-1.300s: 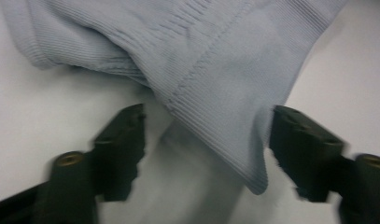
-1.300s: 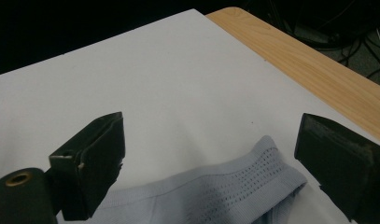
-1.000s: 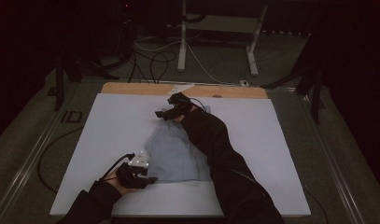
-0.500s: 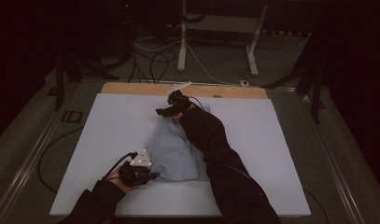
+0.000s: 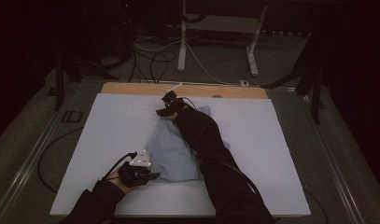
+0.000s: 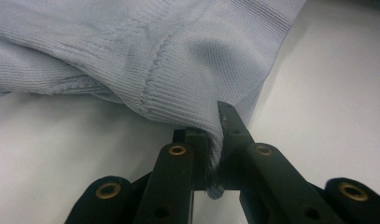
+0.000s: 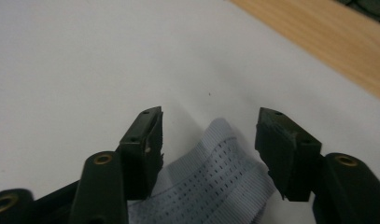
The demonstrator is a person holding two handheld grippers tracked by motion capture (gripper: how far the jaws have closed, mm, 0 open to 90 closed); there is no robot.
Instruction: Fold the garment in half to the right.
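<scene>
At the near left of the white tabletop [image 5: 94,140], the left hand-held gripper [image 5: 142,173] has its jaws pinched on the ribbed hem of a pale blue knitted garment [image 5: 171,151], which lies crumpled mid-table. Further right and toward the far wooden edge strip [image 5: 131,88], the right hand-held gripper [image 5: 165,108] has its jaws spread apart, straddling a ribbed corner of the garment without touching it.

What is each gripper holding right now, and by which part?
The left gripper is shut on the ribbed hem of the light blue sweater. The right gripper is open around a fabric corner, holding nothing.
</scene>
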